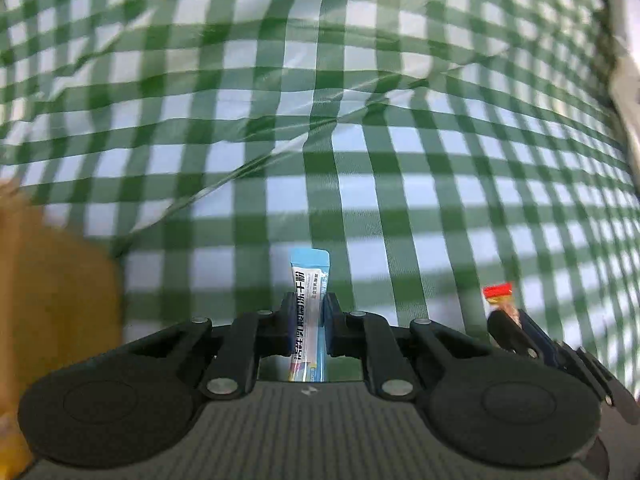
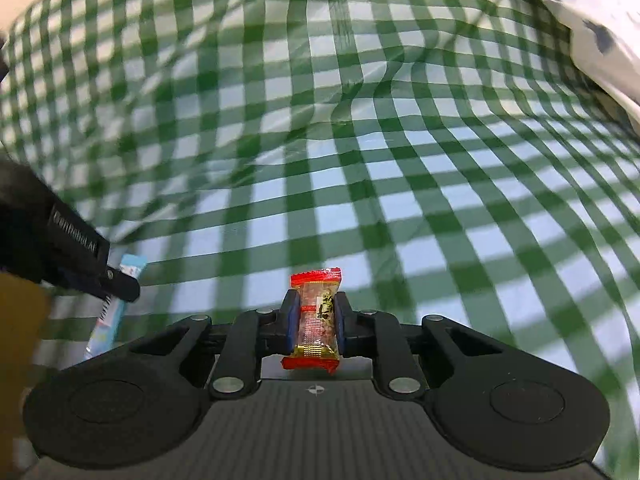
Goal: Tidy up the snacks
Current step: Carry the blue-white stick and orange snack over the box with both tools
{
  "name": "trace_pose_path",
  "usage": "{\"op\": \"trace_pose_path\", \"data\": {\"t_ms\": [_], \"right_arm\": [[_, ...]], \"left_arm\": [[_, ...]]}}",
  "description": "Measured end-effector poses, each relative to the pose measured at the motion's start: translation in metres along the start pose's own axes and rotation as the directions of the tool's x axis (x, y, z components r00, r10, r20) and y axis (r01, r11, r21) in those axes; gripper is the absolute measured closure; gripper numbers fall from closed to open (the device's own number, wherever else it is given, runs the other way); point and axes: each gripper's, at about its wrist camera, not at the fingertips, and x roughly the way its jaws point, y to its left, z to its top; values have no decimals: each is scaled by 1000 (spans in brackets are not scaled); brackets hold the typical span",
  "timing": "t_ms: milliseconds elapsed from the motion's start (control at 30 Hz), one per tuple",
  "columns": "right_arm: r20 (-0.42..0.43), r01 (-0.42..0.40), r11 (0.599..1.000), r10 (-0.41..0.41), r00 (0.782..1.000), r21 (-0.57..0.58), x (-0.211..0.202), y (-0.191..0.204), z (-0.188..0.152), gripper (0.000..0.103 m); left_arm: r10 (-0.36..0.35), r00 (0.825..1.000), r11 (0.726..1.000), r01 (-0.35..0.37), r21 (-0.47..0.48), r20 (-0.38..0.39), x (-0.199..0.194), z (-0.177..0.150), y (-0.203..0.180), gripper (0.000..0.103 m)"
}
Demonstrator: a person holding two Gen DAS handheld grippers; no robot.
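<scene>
My left gripper (image 1: 307, 300) is shut on a long blue-and-white snack stick (image 1: 309, 280), which stands upright between the pads and pokes out above them. My right gripper (image 2: 317, 304) is shut on a small clear candy packet with red ends (image 2: 316, 320). In the left wrist view the right gripper (image 1: 505, 322) shows at the lower right with the red-topped packet (image 1: 498, 292) in it. The right wrist view has the left gripper (image 2: 120, 280) at the left edge, holding the blue stick (image 2: 108, 320). Both hang over a green-and-white checked cloth (image 1: 400, 184).
The rumpled checked cloth (image 2: 400, 180) fills both views, with creases across its middle. A blurred yellow-brown box or container (image 1: 56, 300) lies at the lower left in the left wrist view. A pale fabric or bag (image 2: 600, 20) sits at the upper right.
</scene>
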Motion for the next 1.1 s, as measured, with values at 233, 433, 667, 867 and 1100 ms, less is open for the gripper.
{"op": "trace_pose_path", "data": {"t_ms": [233, 433, 667, 867, 1100], "right_arm": [[36, -80, 996, 79, 996, 39, -116, 44, -23, 84], [58, -192, 978, 197, 979, -80, -216, 105, -38, 84], [18, -348, 919, 358, 934, -186, -305, 180, -70, 84], [-51, -439, 852, 444, 894, -285, -353, 234, -105, 84], [10, -399, 840, 432, 902, -367, -403, 256, -117, 84]], "left_arm": [[-55, 993, 995, 46, 90, 102, -127, -81, 29, 88], [-4, 987, 994, -13, 104, 159, -216, -164, 54, 88], [120, 966, 989, -136, 55, 231, -295, -247, 119, 88], [170, 937, 984, -175, -12, 306, -347, -312, 155, 88], [137, 920, 990, -119, -73, 366, -375, -347, 170, 88]]}}
